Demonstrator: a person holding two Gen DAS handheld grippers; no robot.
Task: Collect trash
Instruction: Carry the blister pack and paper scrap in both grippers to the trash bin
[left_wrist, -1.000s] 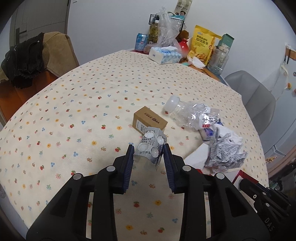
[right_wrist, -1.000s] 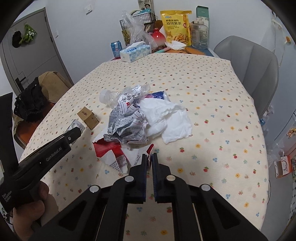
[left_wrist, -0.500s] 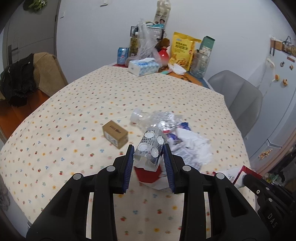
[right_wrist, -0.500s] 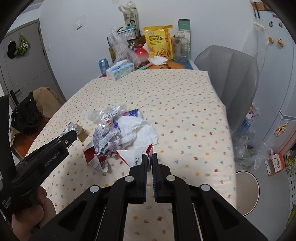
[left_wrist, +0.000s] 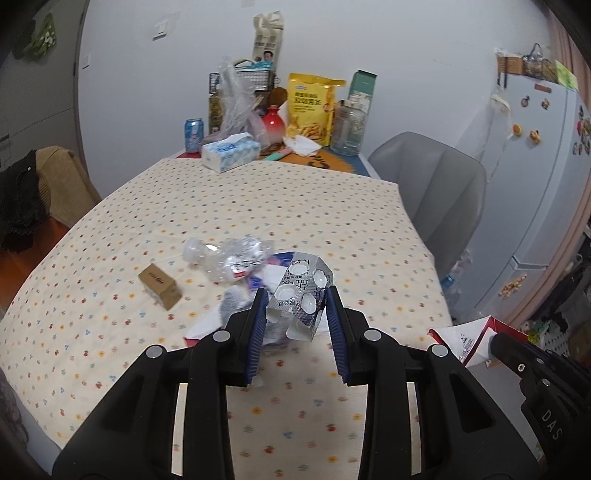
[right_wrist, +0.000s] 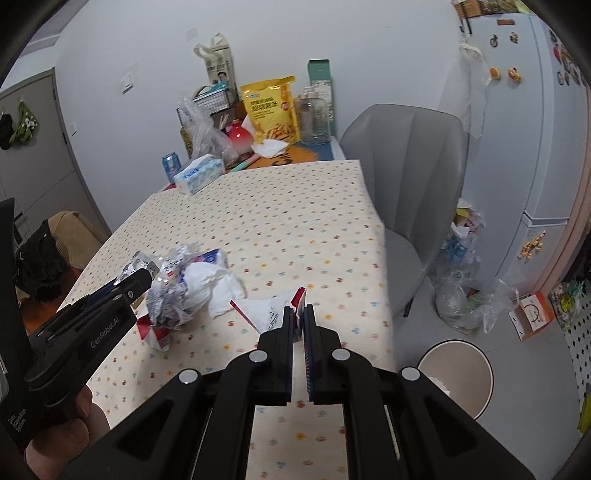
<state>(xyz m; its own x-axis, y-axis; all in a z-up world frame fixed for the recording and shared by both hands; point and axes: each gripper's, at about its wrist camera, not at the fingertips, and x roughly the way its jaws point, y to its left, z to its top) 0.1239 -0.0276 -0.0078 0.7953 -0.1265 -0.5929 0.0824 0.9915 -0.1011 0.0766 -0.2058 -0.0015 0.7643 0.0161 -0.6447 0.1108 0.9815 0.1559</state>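
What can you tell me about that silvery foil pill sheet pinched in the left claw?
The silvery foil blister sheet looks used: its round pockets are burst open, showing white. It is crumpled and bent, with dark print on the foil. The left gripper clamps it by both side edges, holding it tilted in the air above the trash pile, touching nothing else.

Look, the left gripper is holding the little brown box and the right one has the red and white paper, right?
Not quite. The left gripper holds the silver pill pack, as the left wrist view shows; the little brown box lies on the table. The right gripper does have the red and white paper.
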